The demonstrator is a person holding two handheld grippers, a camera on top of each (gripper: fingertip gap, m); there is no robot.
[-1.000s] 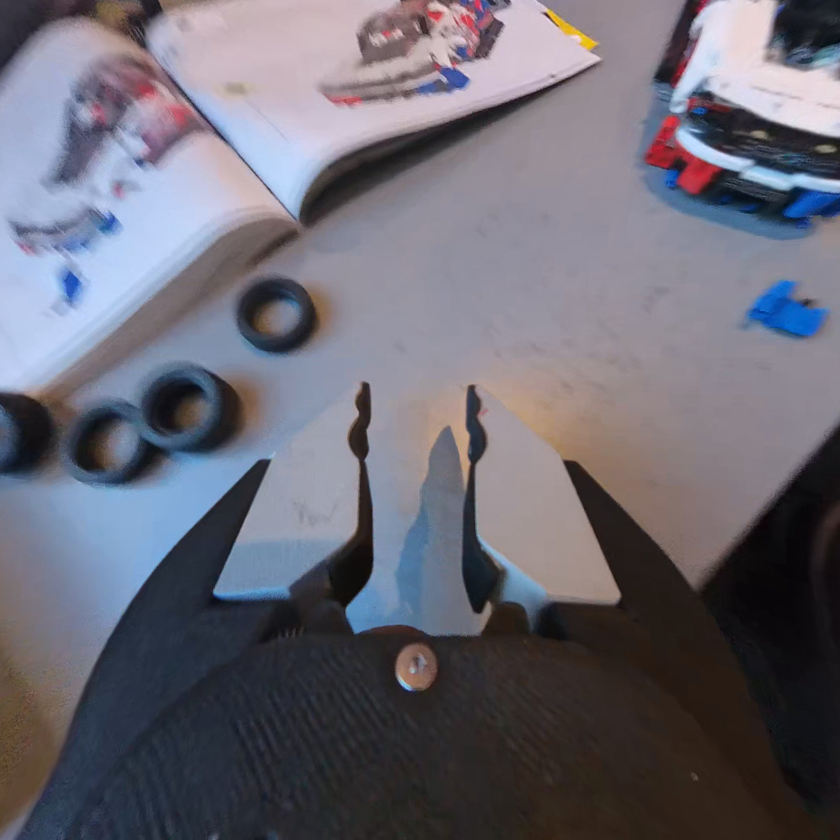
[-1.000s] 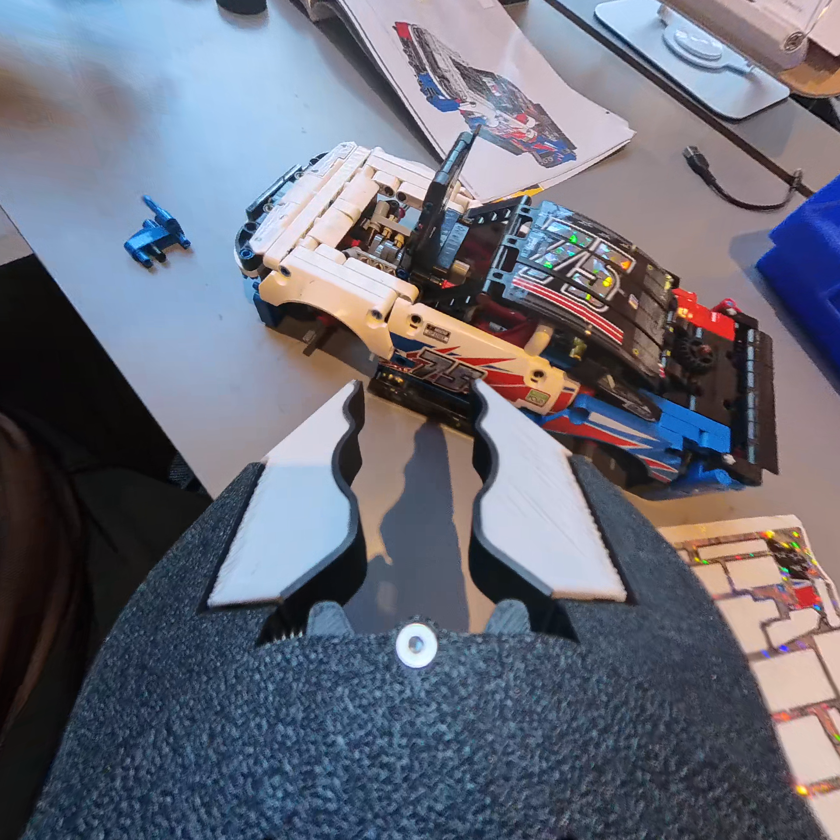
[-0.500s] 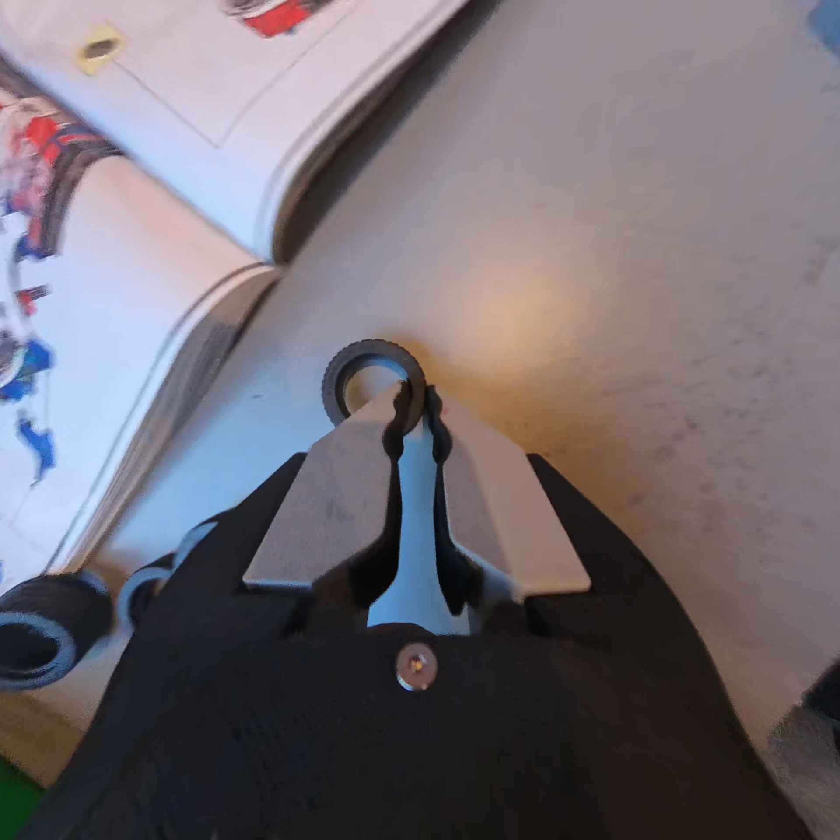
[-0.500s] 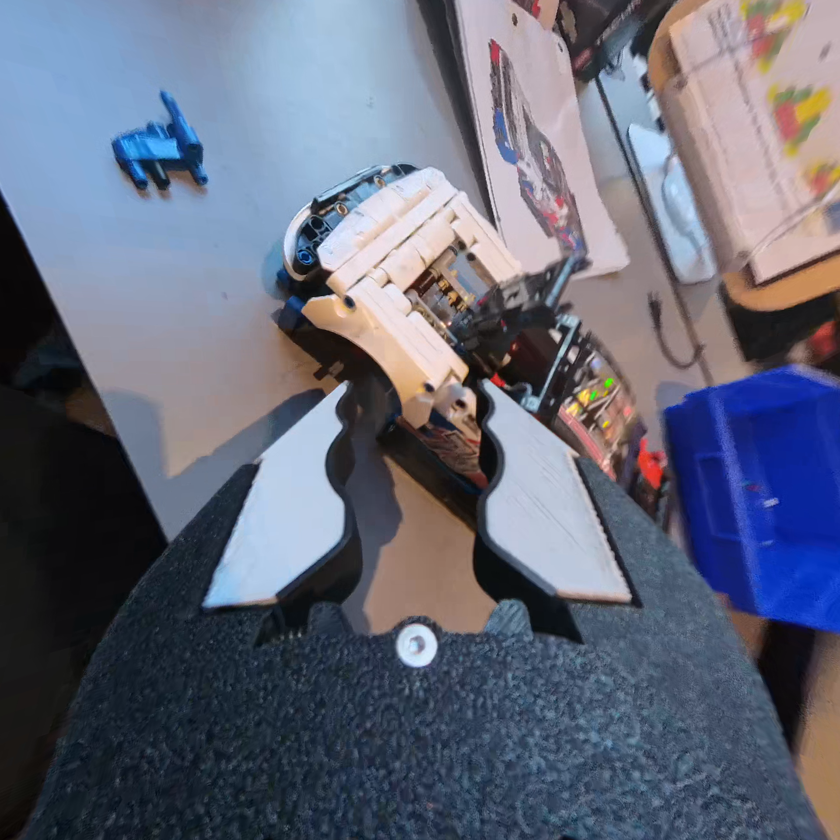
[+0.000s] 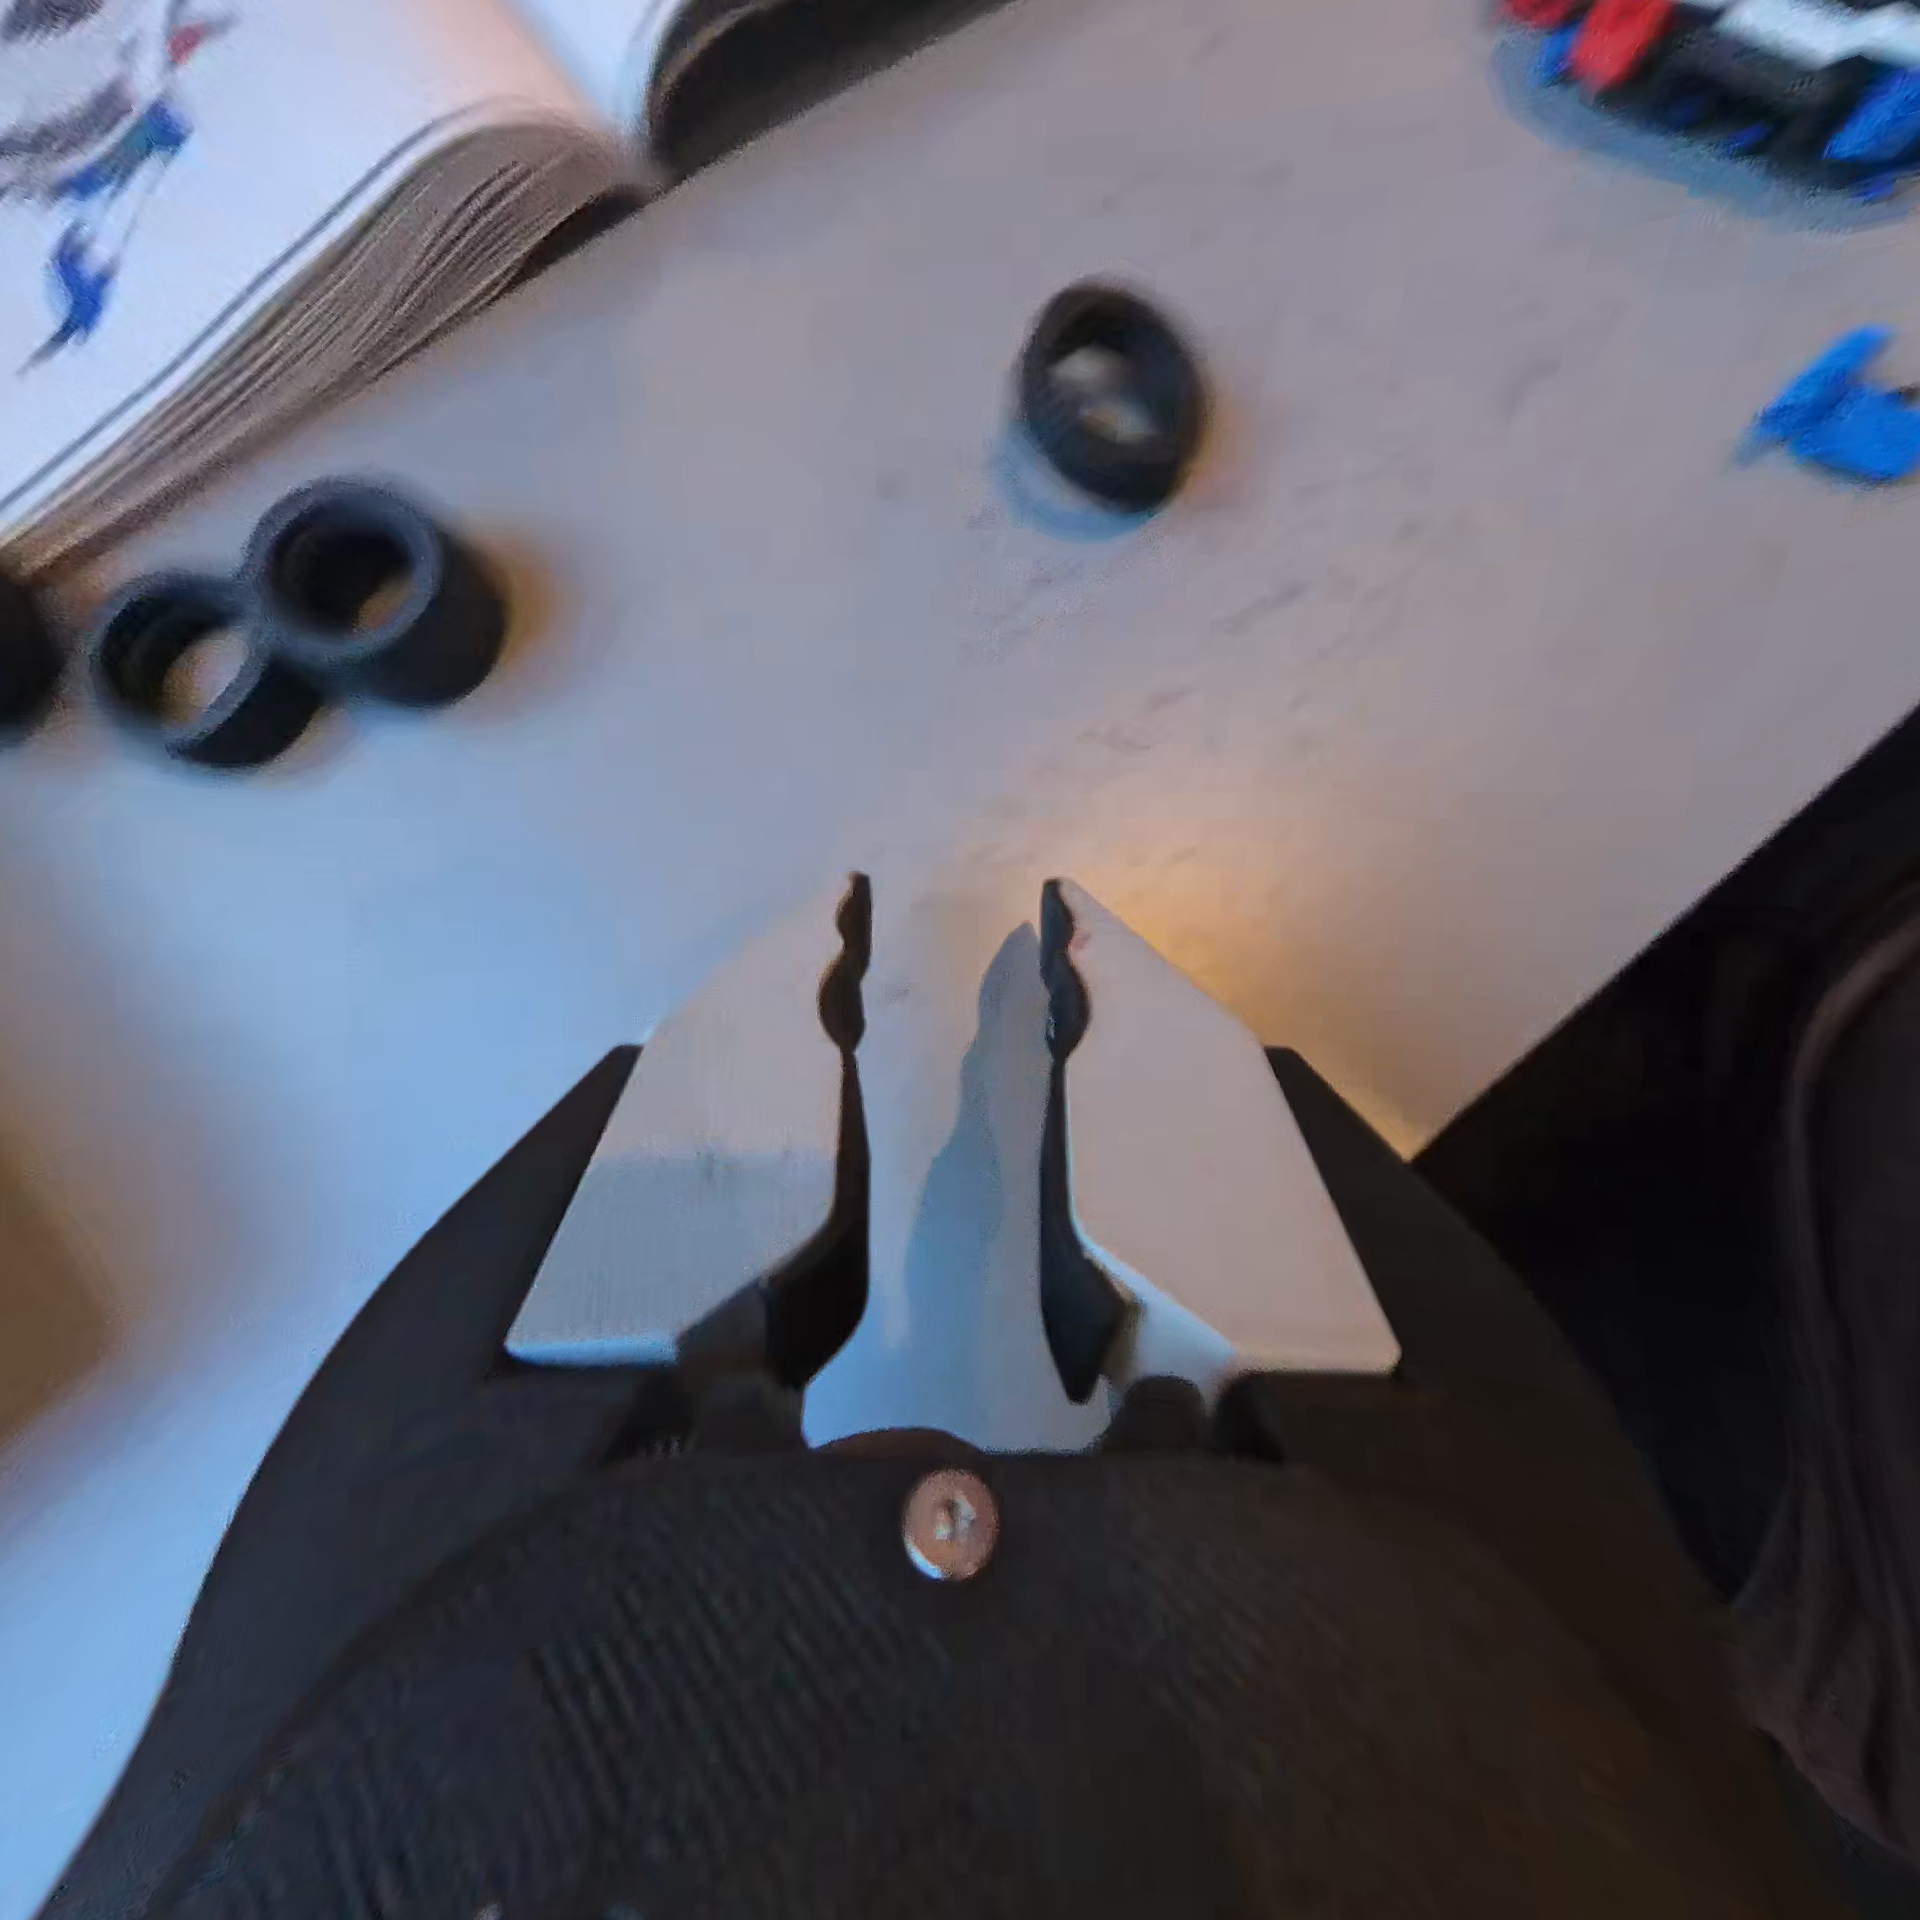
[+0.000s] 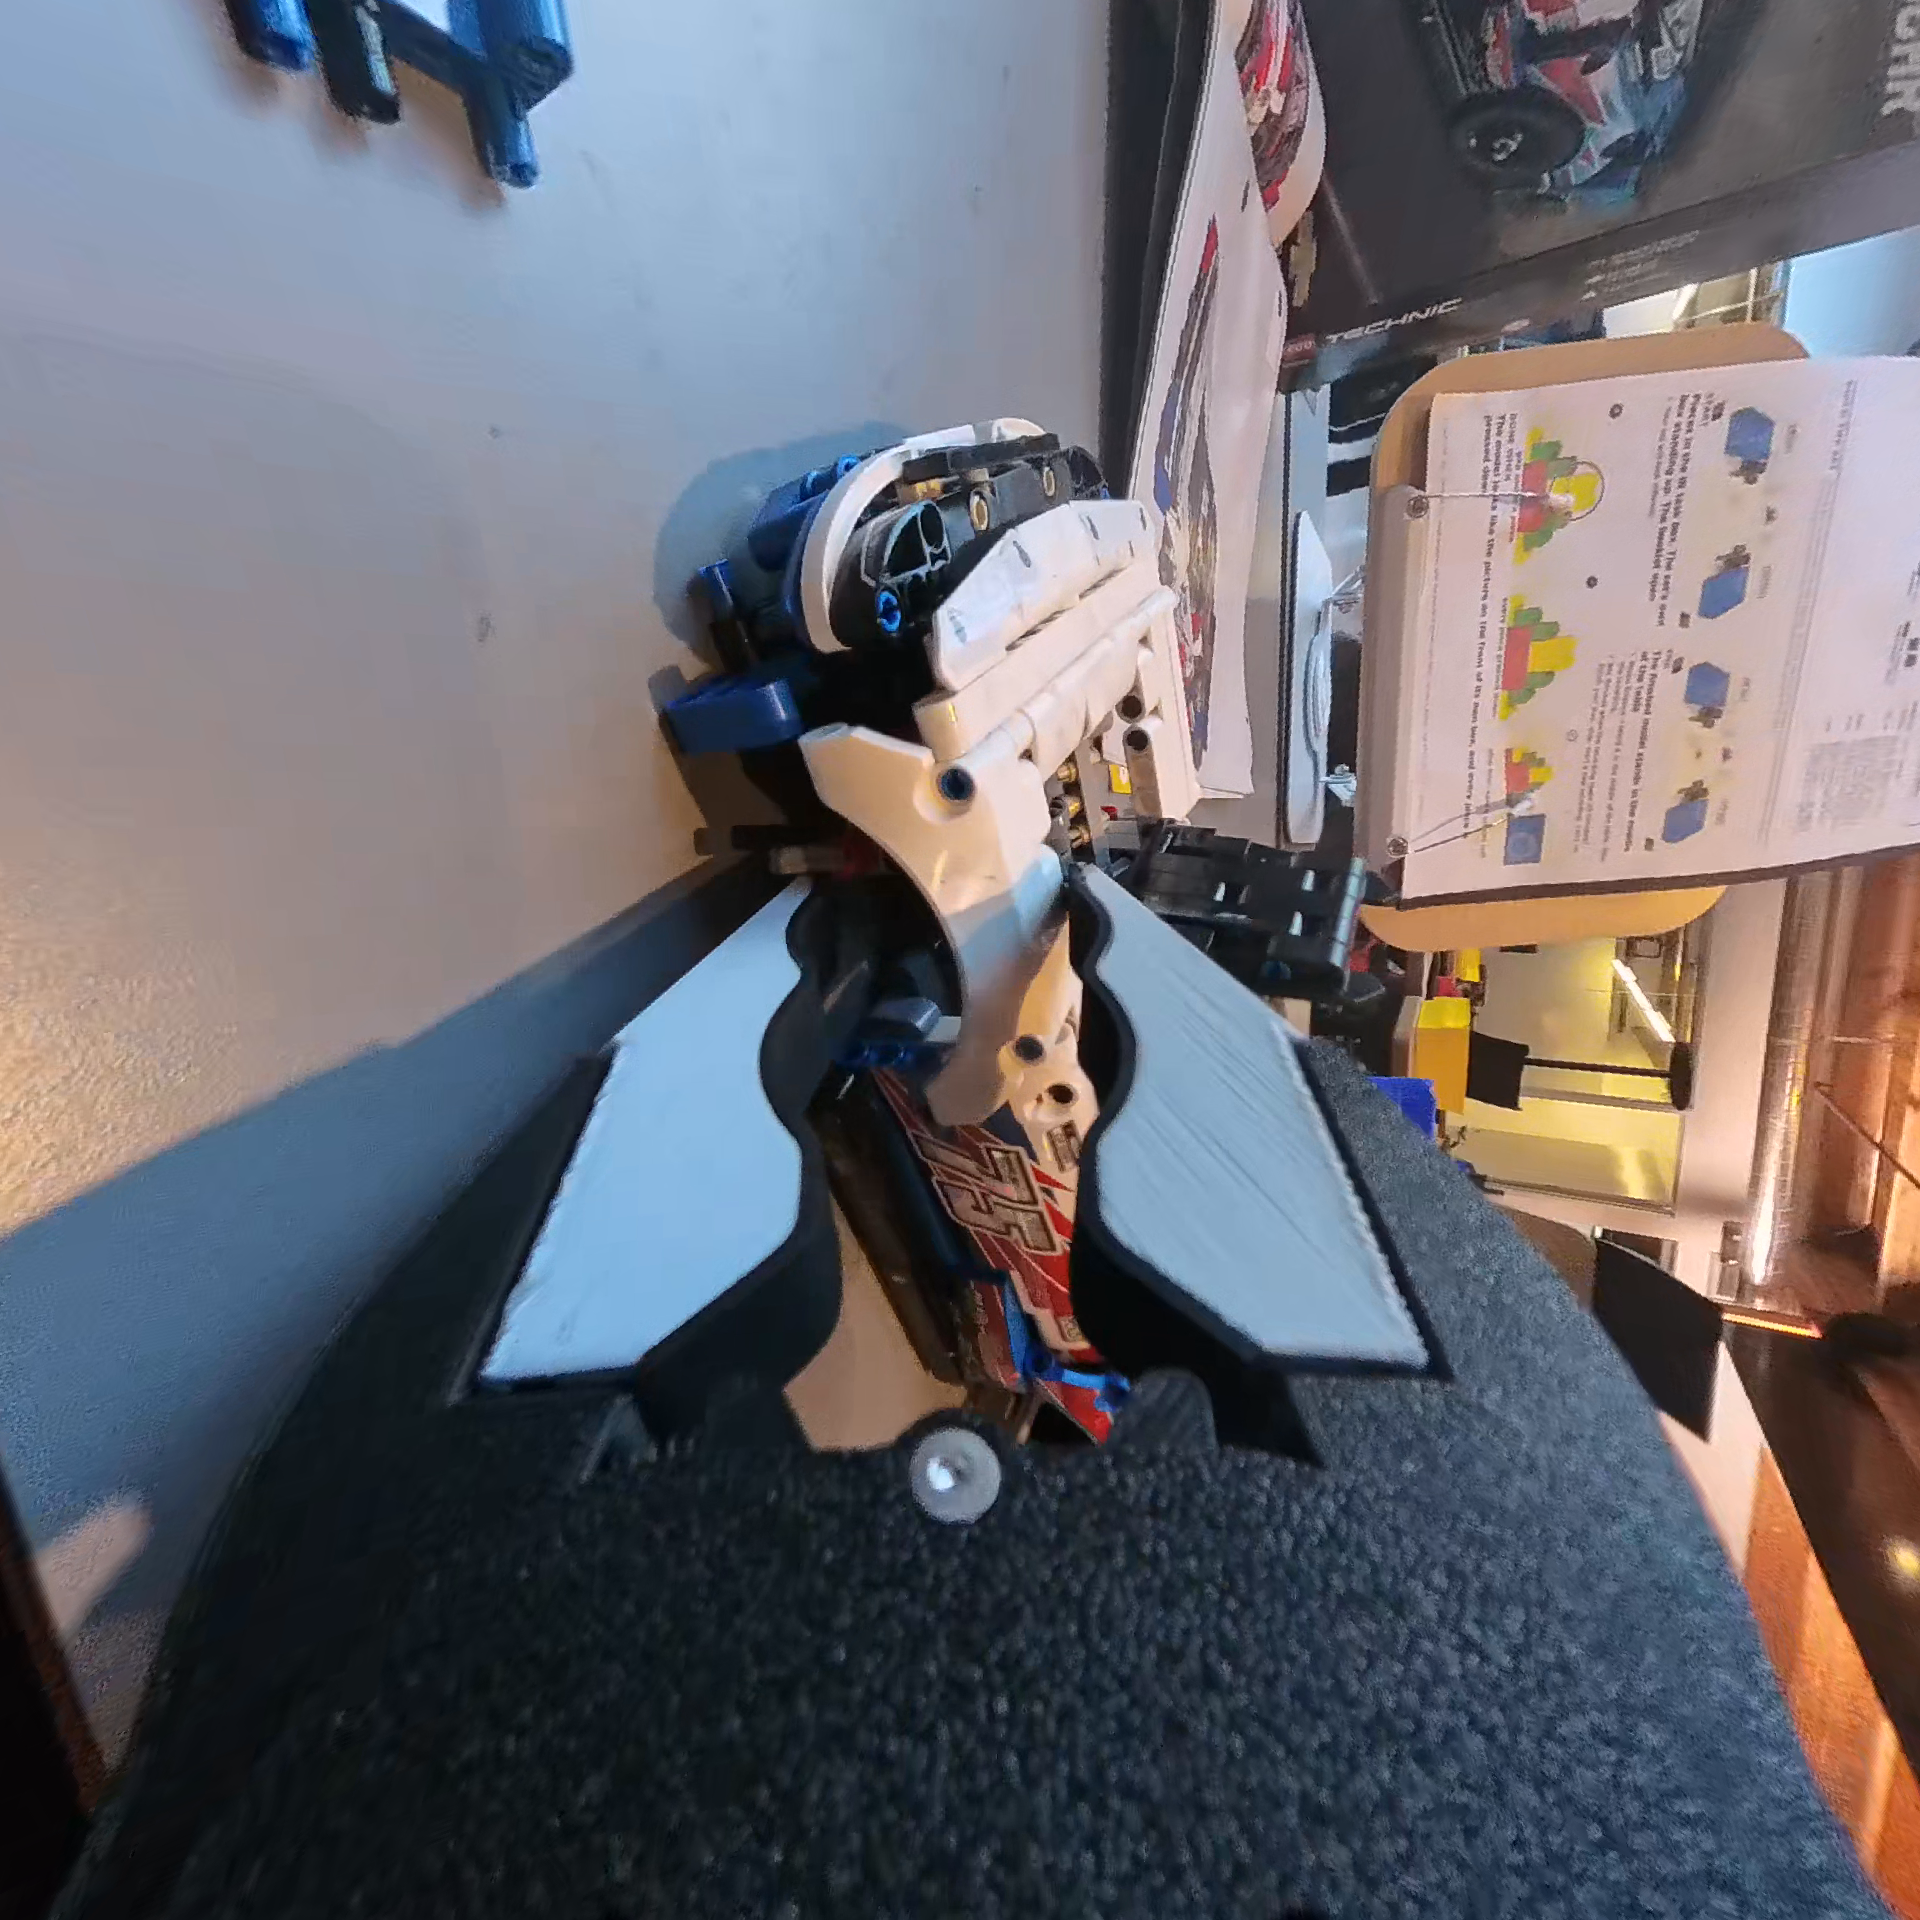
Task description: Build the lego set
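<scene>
The Lego car, white, black, red and blue, rests on the grey table. My right gripper is rolled on its side and open, its jaws straddling the car's side at the white wheel arch; whether they press on it is unclear. My left gripper is open and empty above the table. One black tyre lies ahead of it, slightly right. Two more tyres touch each other at the far left. The car's edge shows at top right in the left wrist view.
An open instruction book lies at top left. A small blue Lego piece lies at the right, also in the right wrist view. The table edge runs close on the right. A dark box and a printed sheet stand behind the car. Left tips to right tips: about 35 cm.
My left gripper was closing on a tyre's rim; now it is open and pulled back, and the tyre lies farther right. My right gripper has rolled sideways and moved in around the car's side.
</scene>
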